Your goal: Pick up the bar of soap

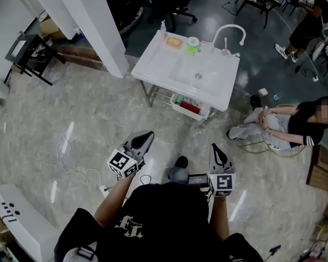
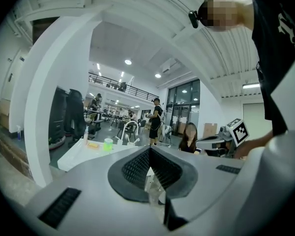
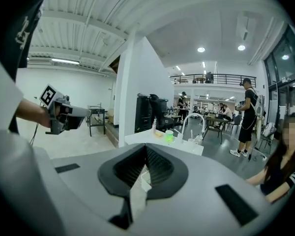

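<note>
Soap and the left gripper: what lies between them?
Head view: from the left gripper, a bare stretch of floor, then the white top of the sink, up to the soap.

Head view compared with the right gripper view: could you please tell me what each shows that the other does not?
Only the head view: the drain, the shelf beneath it, and a cable on the floor. Only the right gripper view: ceiling lights and a balcony railing. Both: the white sink stand, the bar of soap, the green cup, the left gripper, the seated person.
</note>
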{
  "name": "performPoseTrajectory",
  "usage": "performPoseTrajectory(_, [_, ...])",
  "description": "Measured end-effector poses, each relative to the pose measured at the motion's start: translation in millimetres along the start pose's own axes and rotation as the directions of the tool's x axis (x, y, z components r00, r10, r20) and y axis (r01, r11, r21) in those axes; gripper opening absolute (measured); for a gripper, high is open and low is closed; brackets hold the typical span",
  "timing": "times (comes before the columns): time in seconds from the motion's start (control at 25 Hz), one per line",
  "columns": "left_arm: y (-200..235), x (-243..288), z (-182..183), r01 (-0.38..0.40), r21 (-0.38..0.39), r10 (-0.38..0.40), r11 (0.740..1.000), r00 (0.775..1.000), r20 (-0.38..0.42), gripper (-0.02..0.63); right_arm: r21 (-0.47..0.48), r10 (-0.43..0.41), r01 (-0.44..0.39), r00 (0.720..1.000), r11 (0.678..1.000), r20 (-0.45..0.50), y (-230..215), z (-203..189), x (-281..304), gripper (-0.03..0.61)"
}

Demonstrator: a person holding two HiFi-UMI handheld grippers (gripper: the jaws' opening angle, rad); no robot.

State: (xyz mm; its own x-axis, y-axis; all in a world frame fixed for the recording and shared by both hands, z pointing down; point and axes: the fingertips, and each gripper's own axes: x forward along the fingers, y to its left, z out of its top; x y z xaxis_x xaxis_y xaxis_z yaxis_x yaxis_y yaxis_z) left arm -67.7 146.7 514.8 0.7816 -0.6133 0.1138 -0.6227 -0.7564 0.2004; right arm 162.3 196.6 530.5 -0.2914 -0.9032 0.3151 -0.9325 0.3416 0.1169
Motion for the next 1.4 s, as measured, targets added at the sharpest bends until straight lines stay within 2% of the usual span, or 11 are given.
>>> performPoseTrajectory(0.12, [5,28,10,0.008,-0.02,-0.008,1.0,1.0,0.006,0.008,0.016,-0.006,0.006,1.0,1.0,0.009,-23,5,16,0.008])
performPoseTrajectory(0.32, [4,69,16,0.016,0.015,-0.015,1.0,1.0,-0.012,0.008,0.033,-0.001,0.001,1.0,0.999,-0.01,-53,-1,33,0.008])
performPoseTrajectory(0.64, [3,111,14,-0.003,0.044,0.004,0.999,1.0,-0.023,0.008,0.065,0.005,-0.006,1.0,0.998,0.01,-99,-11,48,0.008])
performPoseTrajectory(0.76, [3,118,12,-0.021,0.064,0.023,0.998,0.999,-0.032,0.008,0.063,0.022,-0.022,1.0,0.998,0.011,-106,-12,53,0.008])
performPoseTrajectory(1.04, [-2,124,5,-0.019,0.059,0.022,0.998,0.998,-0.053,0.006,0.077,0.036,-0.037,0.999,0.996,0.012,-111,-15,62,0.008])
performPoseTrajectory(1.2, [11,130,4,-0.008,0.053,0.011,0.999,0.998,-0.055,0.008,0.094,0.028,-0.028,1.0,0.995,-0.003,-110,-16,68,0.008])
performPoseTrajectory(1.4, [39,141,5,0.027,0.046,-0.025,0.999,0.999,-0.048,0.008,0.169,0.008,-0.008,1.0,0.986,0.004,-109,-9,90,0.008])
